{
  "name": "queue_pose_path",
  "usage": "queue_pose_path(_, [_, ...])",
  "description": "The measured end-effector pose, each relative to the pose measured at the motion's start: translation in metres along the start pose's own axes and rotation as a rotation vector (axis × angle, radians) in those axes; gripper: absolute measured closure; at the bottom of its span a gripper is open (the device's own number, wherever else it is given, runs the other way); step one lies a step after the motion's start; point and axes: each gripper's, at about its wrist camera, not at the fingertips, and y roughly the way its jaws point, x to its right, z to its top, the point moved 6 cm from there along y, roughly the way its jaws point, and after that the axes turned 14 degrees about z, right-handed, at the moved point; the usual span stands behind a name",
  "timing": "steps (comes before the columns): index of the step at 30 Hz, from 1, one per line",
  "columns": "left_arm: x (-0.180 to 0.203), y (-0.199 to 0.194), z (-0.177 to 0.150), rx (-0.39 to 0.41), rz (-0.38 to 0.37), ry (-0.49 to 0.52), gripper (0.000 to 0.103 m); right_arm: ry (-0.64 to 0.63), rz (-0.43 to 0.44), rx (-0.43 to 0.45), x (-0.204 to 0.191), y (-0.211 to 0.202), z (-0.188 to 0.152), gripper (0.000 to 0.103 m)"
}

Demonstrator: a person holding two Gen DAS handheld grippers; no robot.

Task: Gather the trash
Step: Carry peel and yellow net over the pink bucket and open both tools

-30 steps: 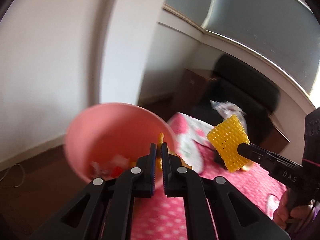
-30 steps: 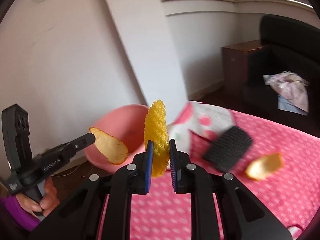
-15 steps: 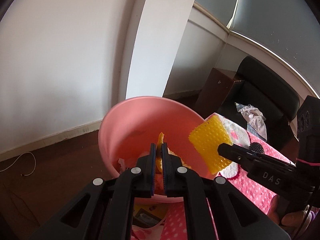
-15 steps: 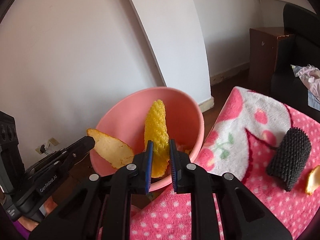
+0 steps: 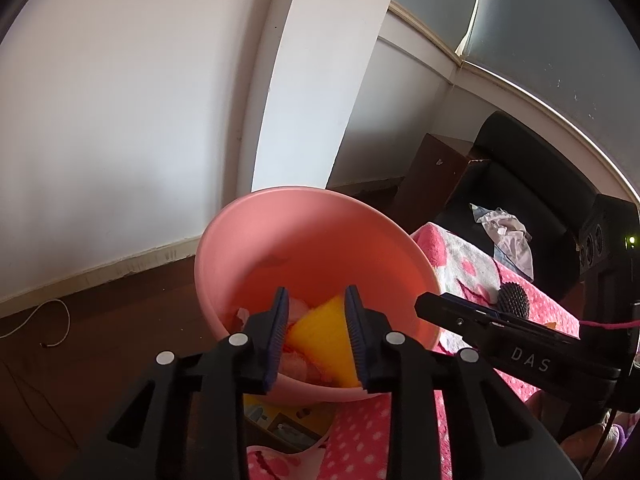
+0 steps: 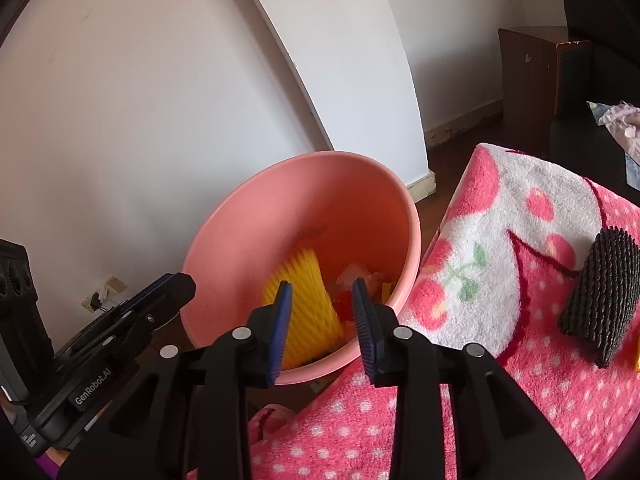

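Observation:
A pink plastic basin [image 5: 304, 240] [image 6: 280, 216] stands on the floor beside the pink blanket. Inside it lies a yellow foam net [image 5: 324, 336], blurred in the right wrist view [image 6: 304, 300], among white and red scraps. My left gripper [image 5: 316, 332] is open and empty over the basin's near side. My right gripper [image 6: 322, 320] is open and empty just above the near rim; it also shows in the left wrist view [image 5: 432, 306]. A black foam net [image 6: 600, 292] [image 5: 514, 300] lies on the blanket.
The pink dotted blanket [image 6: 500, 380] covers the surface at right. An orange peel piece [image 6: 637, 356] lies at its right edge. A dark chair [image 5: 520, 184] with crumpled cloth [image 5: 504, 232] stands behind, next to a brown cabinet [image 6: 524, 72]. White wall and pillar behind the basin.
Both grippers opened. The yellow foam net left my right gripper and dropped into the basin; the peel left my left gripper. Both grippers came closer over the basin.

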Motion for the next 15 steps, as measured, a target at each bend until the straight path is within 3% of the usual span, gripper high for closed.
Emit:
queue_pose_path(8, [0.014,-0.014,-0.002,0.009,-0.022,0.020,0.072,-0.034,-0.046,0.048,-0.004,-0.027,-0.005,0.070])
queue_pose_path(15, [0.040,-0.028,-0.007,0.018,-0.048,0.071,0.064,-0.058,-0.124,0.114,-0.002,-0.068,-0.021,0.070])
